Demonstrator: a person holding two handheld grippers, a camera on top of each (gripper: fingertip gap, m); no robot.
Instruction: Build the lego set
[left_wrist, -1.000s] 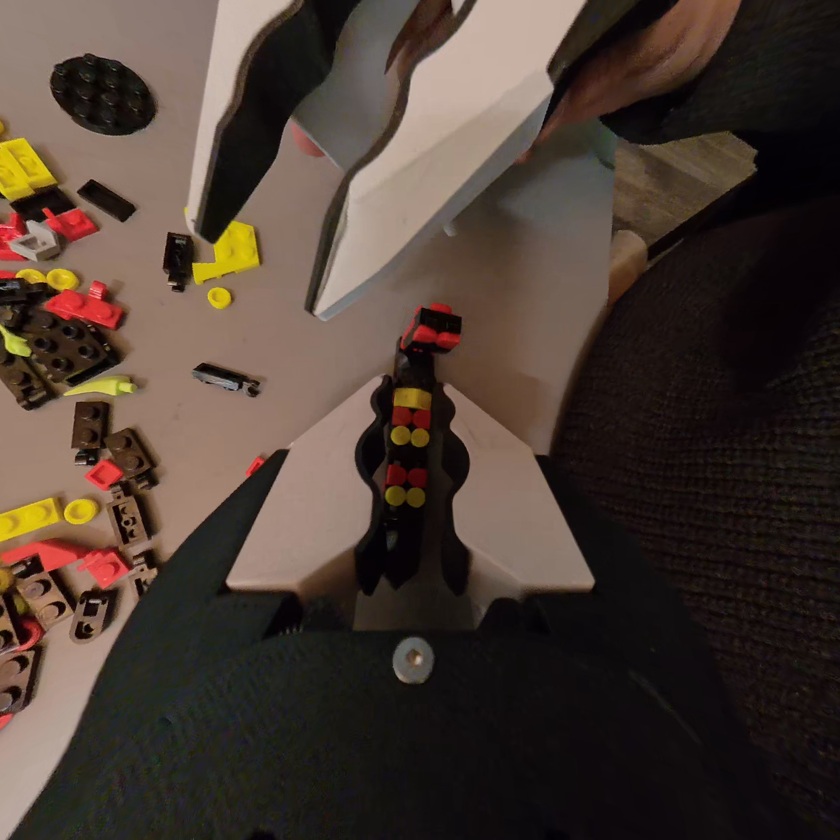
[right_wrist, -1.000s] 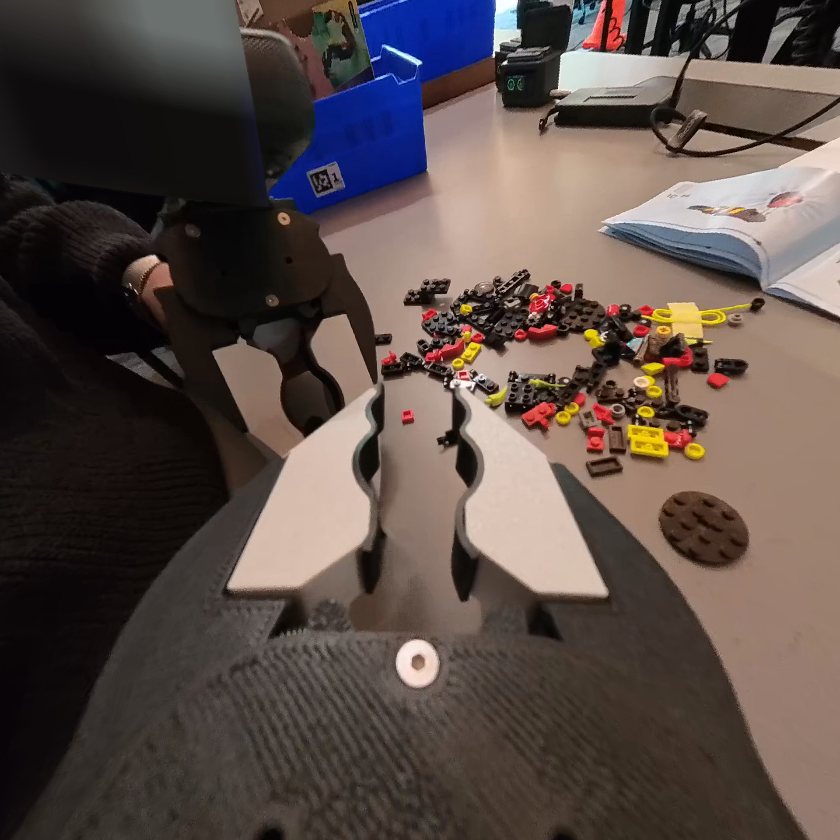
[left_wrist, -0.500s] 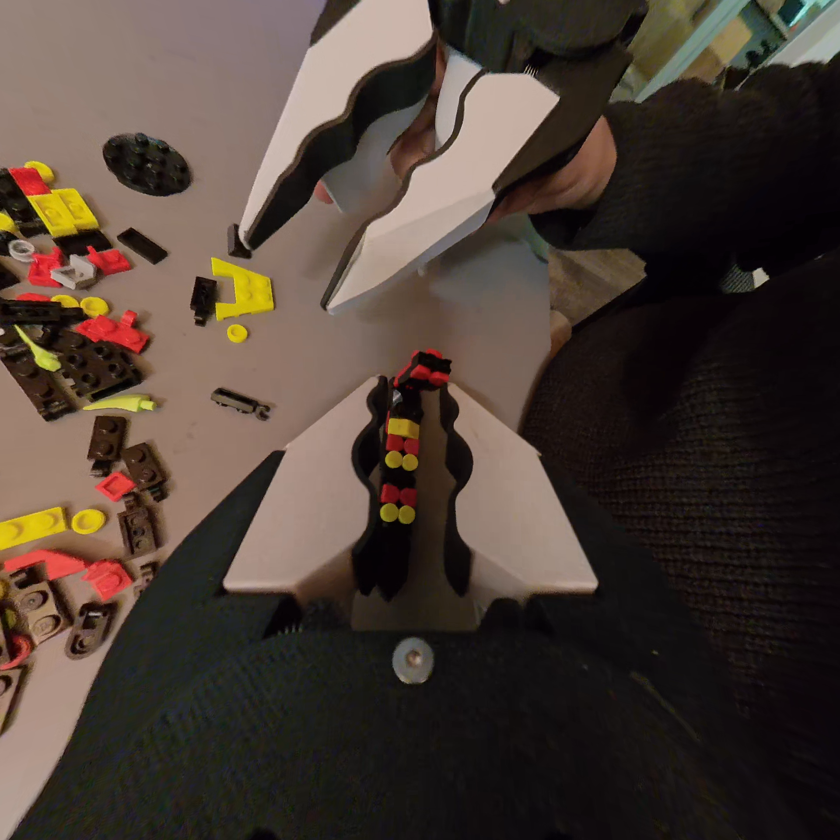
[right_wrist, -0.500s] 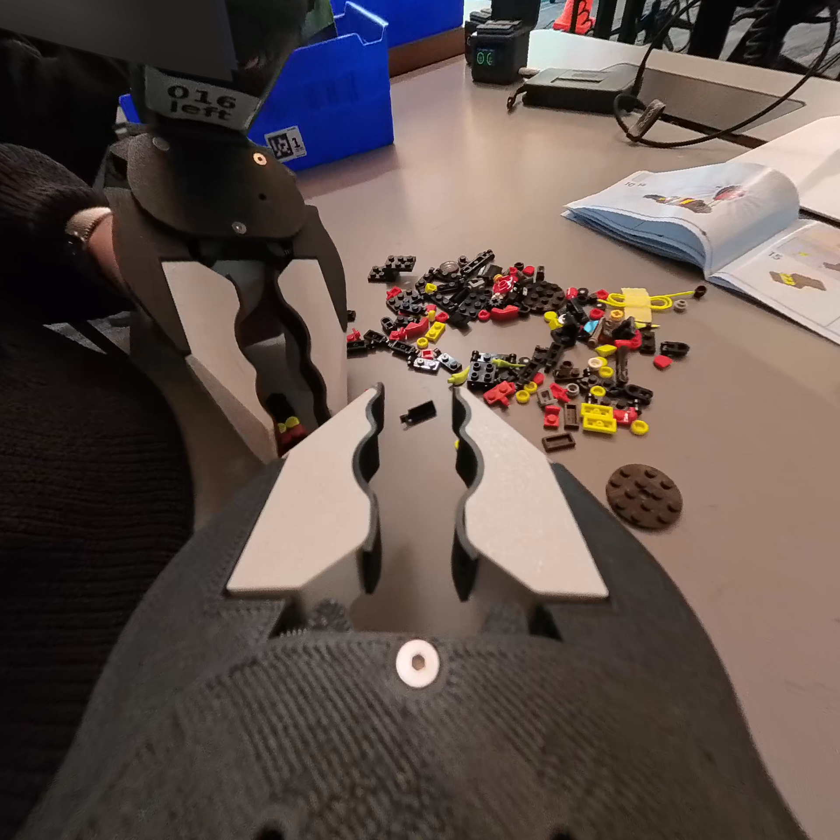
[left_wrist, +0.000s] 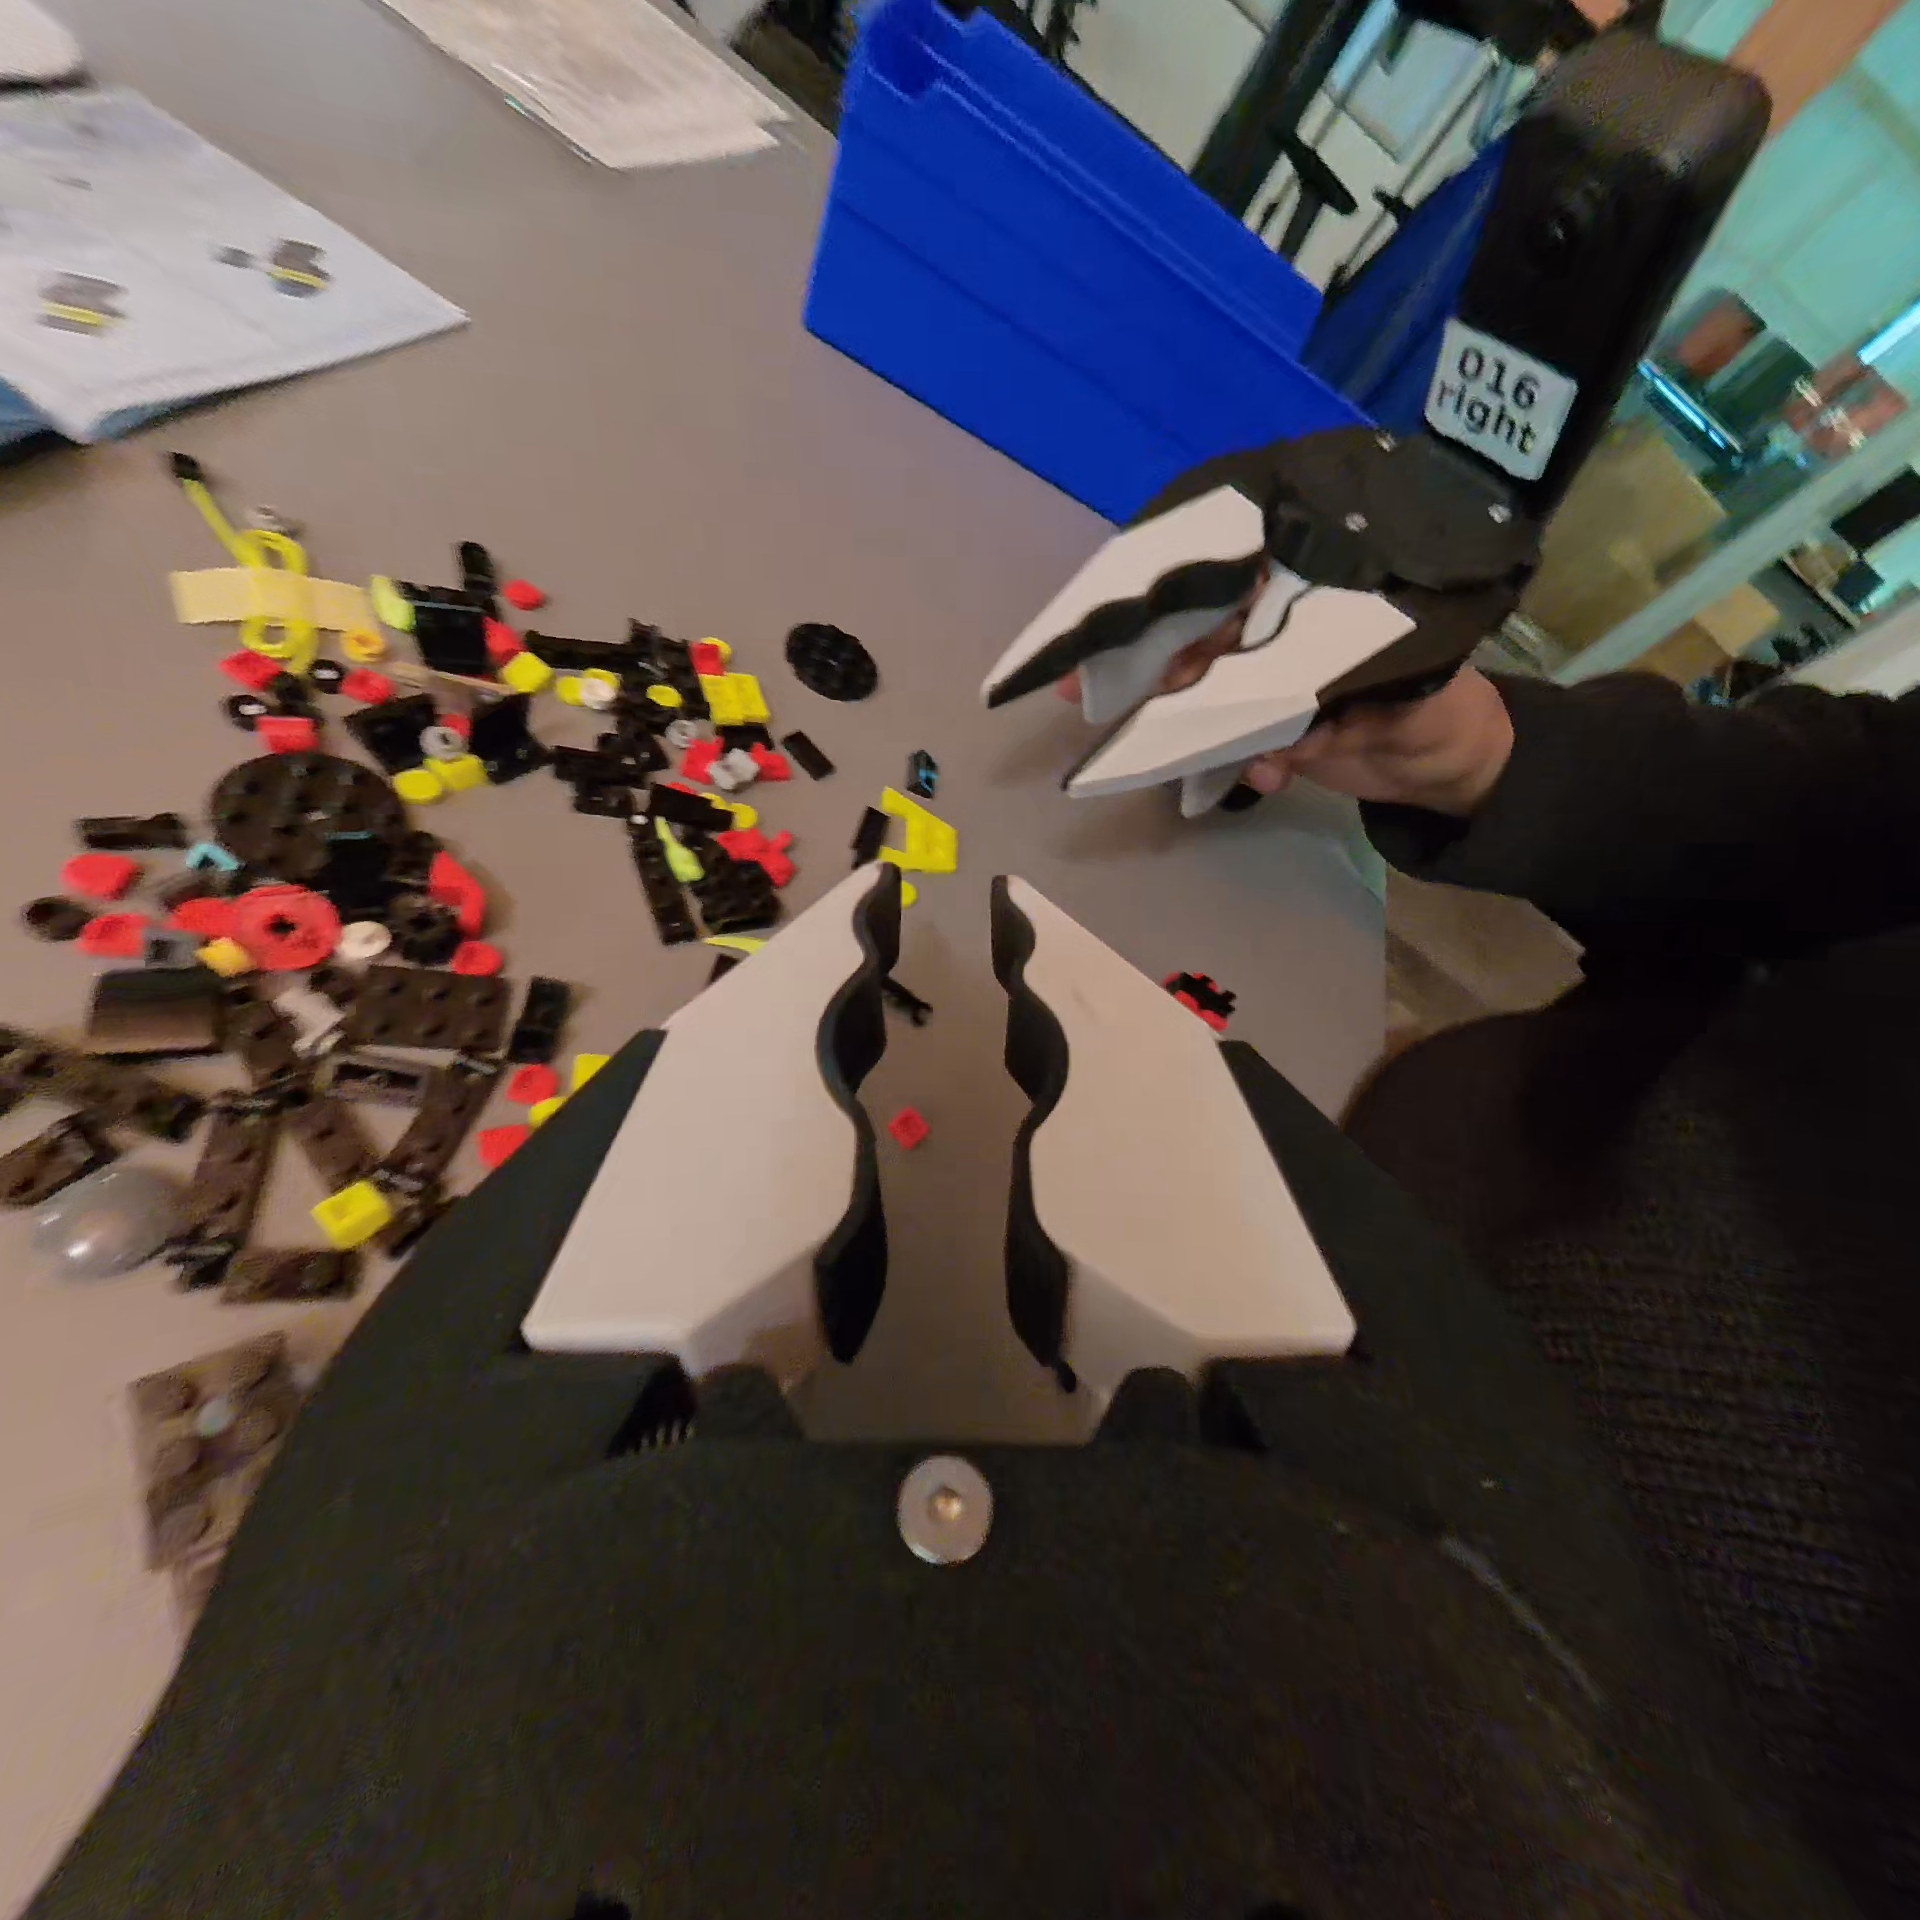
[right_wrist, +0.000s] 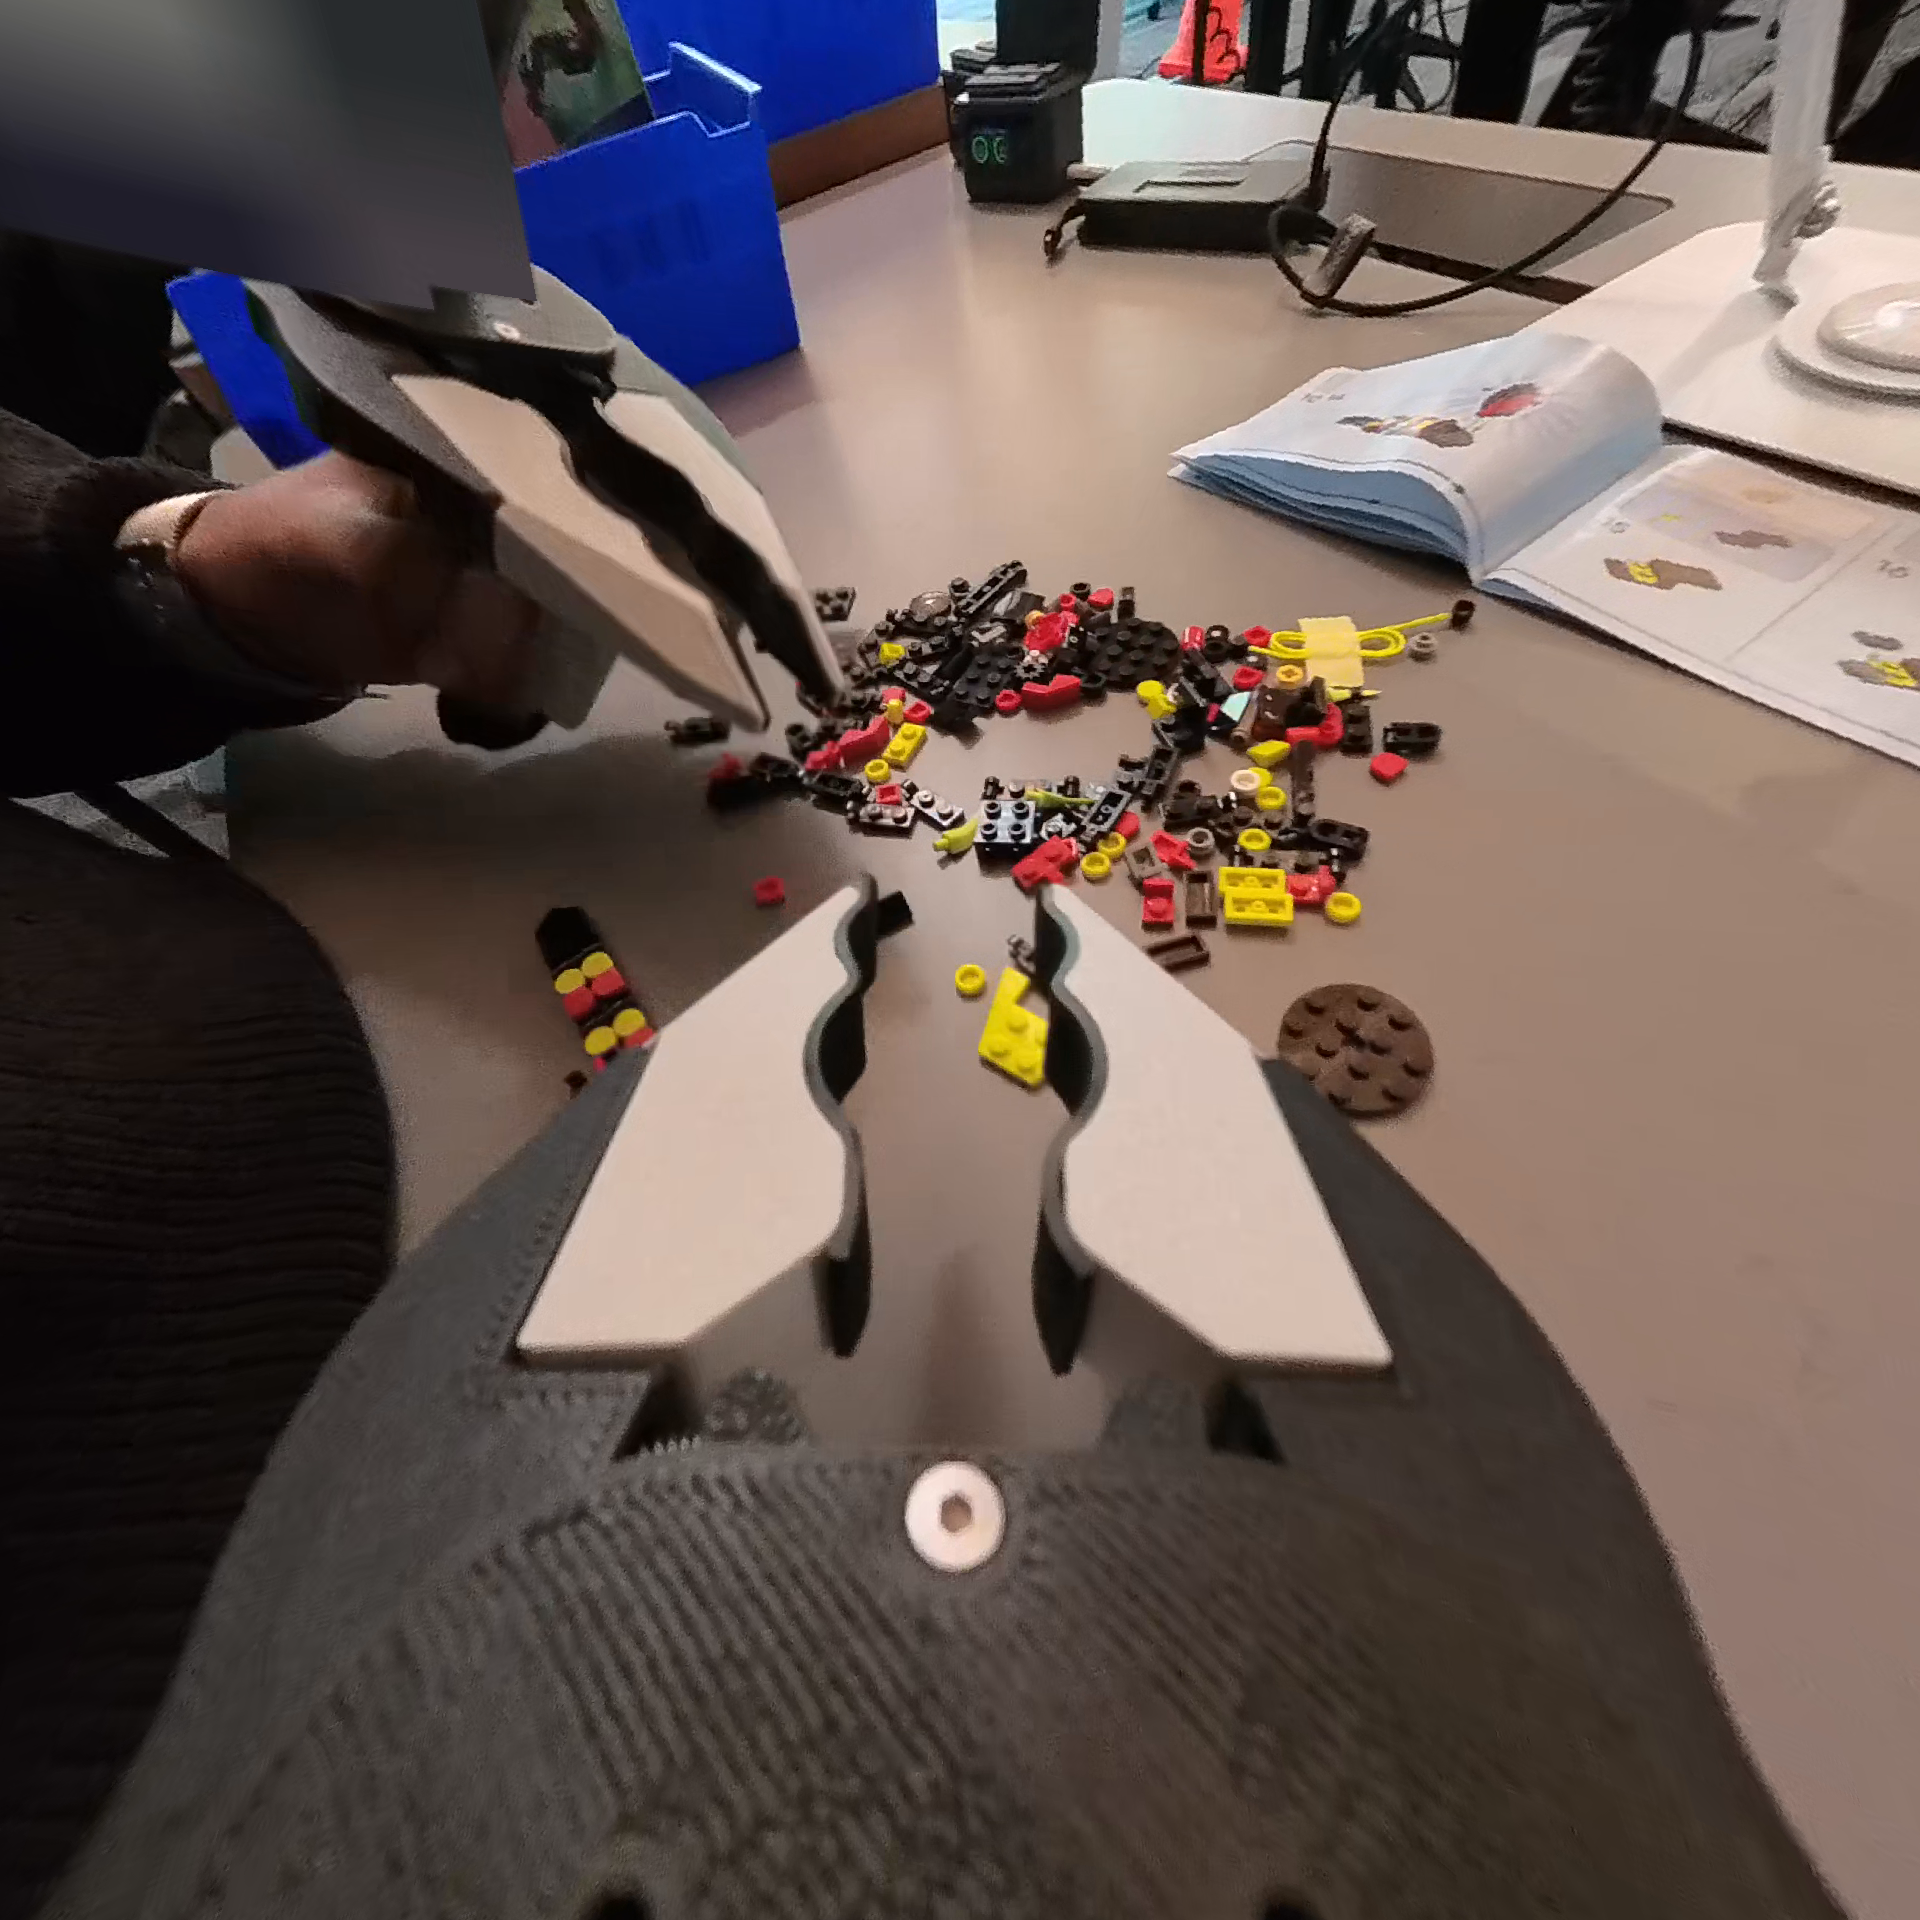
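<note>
1. Grey table (right_wrist: 1558, 935): bears all items; an open instruction booklet (right_wrist: 1455, 457) lies at its far right side, with a black device and cables beyond it.
2. Blue bin (left_wrist: 1039, 312): stands on the table beyond the pieces; its contents cannot be made out.
3. Loose lego pieces (right_wrist: 1091, 727): a scatter of black, red and yellow parts at mid-table. A dark round plate (right_wrist: 1356, 1049) lies apart at the right; a yellow wedge plate (right_wrist: 1013, 1029) lies between the right gripper's fingers in its own view.
4. Partly built assembly (right_wrist: 592, 987): a black strip with red and yellow studs, lying on the table near the person's body, free of both grippers.
5. Left gripper (right_wrist: 790, 701): fingers apart, empty, tips down at the near-left edge of the scatter; contact cannot be judged.
6. Right gripper (left_wrist: 1023, 738): fingers apart, empty, held above the table.
</note>
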